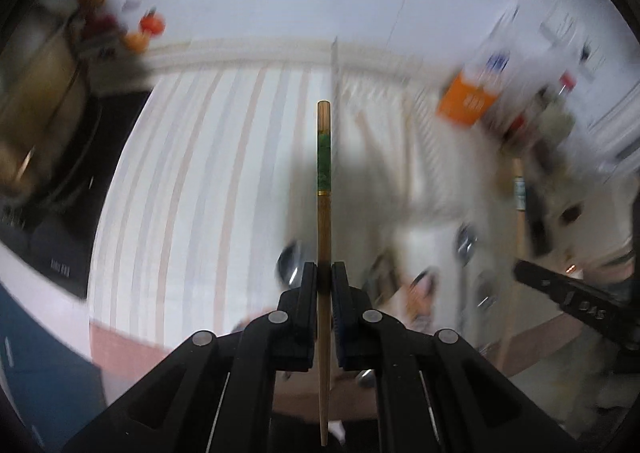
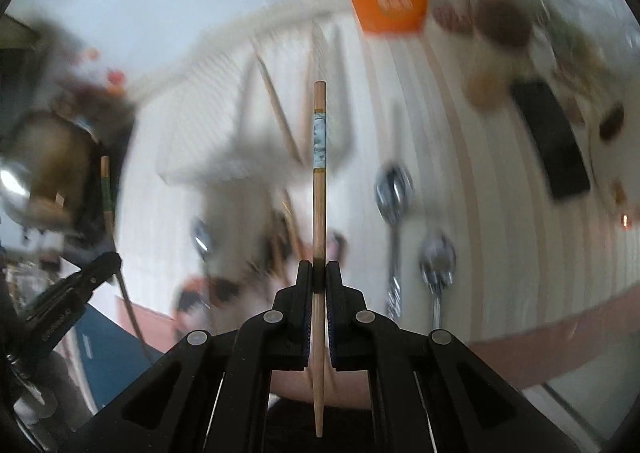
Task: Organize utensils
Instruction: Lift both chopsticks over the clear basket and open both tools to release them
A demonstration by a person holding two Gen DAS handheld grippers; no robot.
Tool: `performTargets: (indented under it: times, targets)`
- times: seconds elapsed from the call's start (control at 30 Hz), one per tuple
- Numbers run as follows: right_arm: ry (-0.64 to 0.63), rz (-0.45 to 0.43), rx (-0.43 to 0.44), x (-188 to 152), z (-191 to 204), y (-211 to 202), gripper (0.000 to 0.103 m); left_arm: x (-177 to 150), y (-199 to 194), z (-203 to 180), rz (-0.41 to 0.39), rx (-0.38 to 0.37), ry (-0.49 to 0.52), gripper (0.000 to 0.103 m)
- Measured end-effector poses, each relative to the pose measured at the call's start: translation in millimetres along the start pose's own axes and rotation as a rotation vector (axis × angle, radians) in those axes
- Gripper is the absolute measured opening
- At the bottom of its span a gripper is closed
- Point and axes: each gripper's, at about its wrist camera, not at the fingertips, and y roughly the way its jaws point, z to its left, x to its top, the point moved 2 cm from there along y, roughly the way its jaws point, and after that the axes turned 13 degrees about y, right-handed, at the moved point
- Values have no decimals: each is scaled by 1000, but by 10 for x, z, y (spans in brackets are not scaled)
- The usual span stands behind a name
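Observation:
My left gripper is shut on a wooden chopstick with a green band, held upright above the striped tablecloth. My right gripper is shut on a wooden chopstick with a pale blue band. In the right wrist view two spoons lie on the cloth to the right, and more chopsticks lie by a white tray. The right gripper shows at the right edge of the left wrist view. The left gripper shows at the left edge of the right wrist view.
An orange-and-white carton and jars stand at the back of the table. A black phone lies at the right. A pot sits on a dark stove at the left. Both views are motion-blurred.

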Motion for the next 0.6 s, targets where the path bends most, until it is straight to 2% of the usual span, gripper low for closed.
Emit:
performTargets:
  times: [0.13, 0.27, 0.43, 0.6]
  targets:
    - [-34, -75, 3, 560, 277, -100, 6, 580, -94, 13, -52, -76, -2, 5]
    - [-34, -87, -5, 1086, 513, 66, 6, 1205, 178, 55, -23, -123, -21, 5]
    - [-37, -57, -49, 1594, 772, 449, 6, 1600, 703, 119, 74, -144, -29, 5]
    - [-6, 17, -79, 1768, 726, 890, 6, 1722, 1205, 169, 173, -191, -70, 5]
